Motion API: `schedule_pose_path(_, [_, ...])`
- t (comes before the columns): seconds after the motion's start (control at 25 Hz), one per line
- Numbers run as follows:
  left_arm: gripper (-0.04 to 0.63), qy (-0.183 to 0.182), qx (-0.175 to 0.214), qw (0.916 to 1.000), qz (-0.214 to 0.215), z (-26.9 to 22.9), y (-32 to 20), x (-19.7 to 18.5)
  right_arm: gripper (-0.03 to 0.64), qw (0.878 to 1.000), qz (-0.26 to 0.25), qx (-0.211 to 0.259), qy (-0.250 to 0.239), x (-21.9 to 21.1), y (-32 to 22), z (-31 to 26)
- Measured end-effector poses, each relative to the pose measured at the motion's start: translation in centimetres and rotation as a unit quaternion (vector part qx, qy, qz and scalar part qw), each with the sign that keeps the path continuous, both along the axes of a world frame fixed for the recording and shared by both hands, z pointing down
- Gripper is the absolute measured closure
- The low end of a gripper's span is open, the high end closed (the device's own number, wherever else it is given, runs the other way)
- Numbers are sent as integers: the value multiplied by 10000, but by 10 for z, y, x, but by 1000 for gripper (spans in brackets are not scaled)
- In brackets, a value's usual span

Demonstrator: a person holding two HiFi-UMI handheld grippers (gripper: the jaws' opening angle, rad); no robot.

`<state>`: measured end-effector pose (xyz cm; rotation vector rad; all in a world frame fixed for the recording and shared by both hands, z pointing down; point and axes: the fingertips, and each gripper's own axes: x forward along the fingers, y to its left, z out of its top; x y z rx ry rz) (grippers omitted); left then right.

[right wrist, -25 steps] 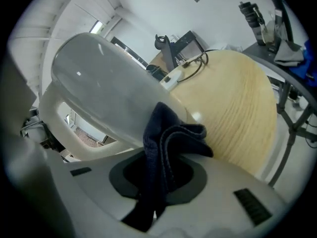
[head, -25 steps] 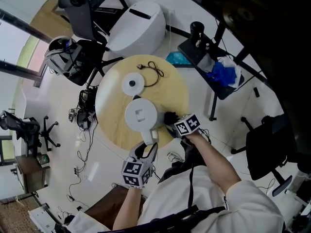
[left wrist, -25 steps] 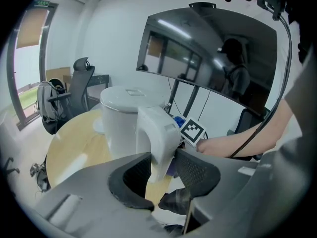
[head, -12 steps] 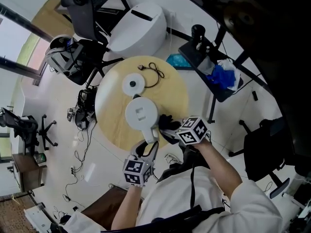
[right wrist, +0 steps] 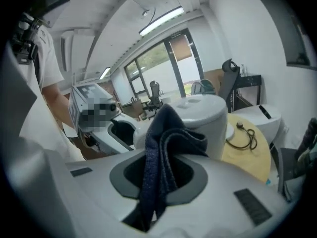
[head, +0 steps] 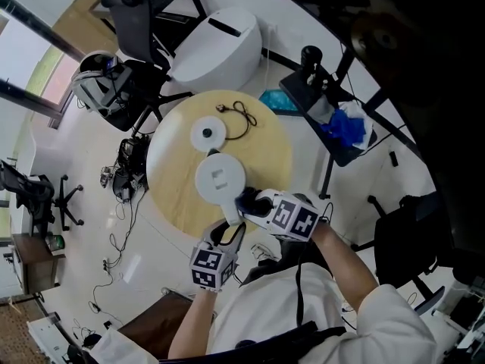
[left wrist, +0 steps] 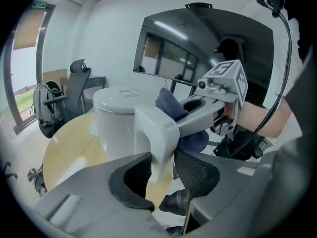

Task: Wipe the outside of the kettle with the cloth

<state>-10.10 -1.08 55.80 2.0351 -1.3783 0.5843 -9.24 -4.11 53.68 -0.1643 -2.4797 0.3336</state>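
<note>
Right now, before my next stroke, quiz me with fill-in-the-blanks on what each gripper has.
The left gripper has its jaws shut on the white kettle at its ____. The right gripper holds a dark blue ____ in its jaws. The kettle stands on a round wooden ____.
Missing words: handle, cloth, table.

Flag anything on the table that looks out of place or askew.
Nothing is spilled or damaged. The kettle stands upright, off its round base, which lies beside it with its cord loosely tangled on the table.
</note>
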Motion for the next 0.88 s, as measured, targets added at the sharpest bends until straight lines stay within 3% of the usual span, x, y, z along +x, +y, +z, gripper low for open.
schedule_pose_path(0.2, [453, -99, -15, 9999, 87, -1, 0, 2, 548, 9974, 41, -243, 672, 4, 4, 68])
schedule_pose_path(0.48, [456, -85, -54, 9999, 110, -3, -2, 6, 548, 9872, 376, -1111, 1083, 3, 3, 146])
schedule_pose_path(0.68, [456, -66, -93, 9999, 92, -3, -2, 9, 548, 9789, 450, -1405, 1416, 7, 1, 183])
schedule_pose_path(0.88, [445, 11, 22, 10000, 13, -3, -13, 13, 548, 9764, 582, -1560, 1372, 16, -7, 183])
